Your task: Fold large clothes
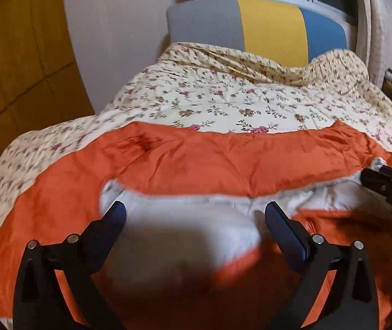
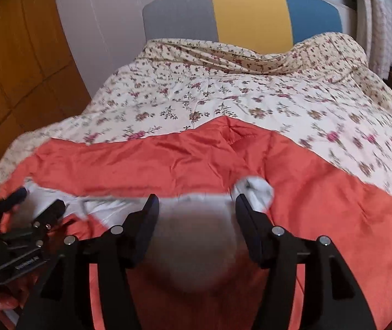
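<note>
- Orange jacket (image 1: 223,162): a large padded garment spread flat across the near part of the bed, its white lining (image 1: 330,195) exposed along a folded-over band that runs from side to side.
- Bed: covered by a cream floral quilt (image 1: 223,101), which lies under the jacket and reaches back to the headboard.
- Headboard (image 2: 248,13): upholstered in grey, yellow and blue panels, set against a pale wall below a window.
- Left gripper (image 1: 194,213): jaws spread wide and released, poised above the white lining; nothing is grasped between the blue pads.
- Right gripper (image 2: 197,203): jaws parted and released, with a bunched white piece of lining (image 2: 259,192) just beside the right-hand finger; the pads do not press on cloth.
- Left gripper as seen from the right wrist view (image 2: 38,199): at the far left edge of the jacket, over the lining.
- Wooden wardrobe panels (image 1: 17,63): at the left of the bed.
</note>
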